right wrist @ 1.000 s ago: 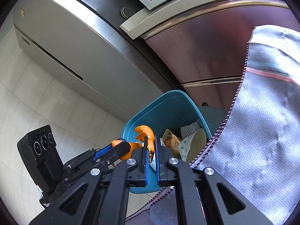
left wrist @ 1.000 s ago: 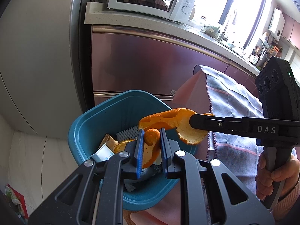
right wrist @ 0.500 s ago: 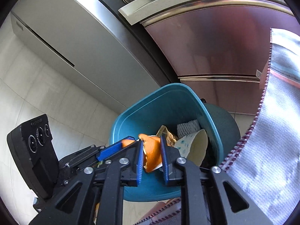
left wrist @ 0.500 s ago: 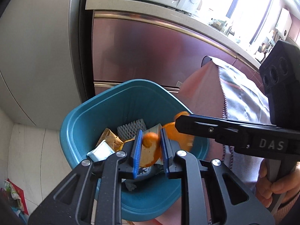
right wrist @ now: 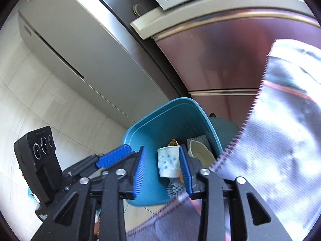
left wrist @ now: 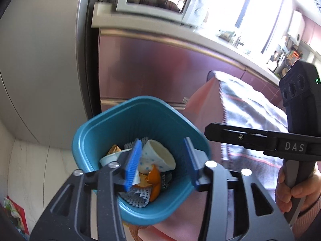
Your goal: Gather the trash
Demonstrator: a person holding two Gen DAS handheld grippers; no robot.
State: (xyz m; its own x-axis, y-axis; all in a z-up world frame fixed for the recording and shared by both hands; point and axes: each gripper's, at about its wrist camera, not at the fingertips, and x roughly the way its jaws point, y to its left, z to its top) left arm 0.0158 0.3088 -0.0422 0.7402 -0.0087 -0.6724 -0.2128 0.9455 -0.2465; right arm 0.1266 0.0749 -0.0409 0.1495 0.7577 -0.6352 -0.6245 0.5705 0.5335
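Counts: 1 teal bin (left wrist: 140, 116). Inside: 2 paper cups (right wrist: 169, 163), one upright-ish, one on its side (left wrist: 158, 154); orange peel (left wrist: 153, 178), 2 pieces visible, maybe more; 1 white foam net (left wrist: 136, 197); 1 gold wrapper (left wrist: 114, 149). 2 grippers: left (left wrist: 161, 161), right (right wrist: 162, 170). 1 microwave (left wrist: 160, 2). 1 hand (left wrist: 297, 188).

Orange peel (left wrist: 154, 177) among paper cups (left wrist: 158, 156) and foam netting inside the teal bin (left wrist: 140, 108)

standing on the pale tiled floor (right wrist: 60, 104): a teal bin (left wrist: 96, 132), just beside the steel fridge (right wrist: 84, 46); lying on the tiles at far left, a crumpled red-and-green wrapper (left wrist: 12, 214)
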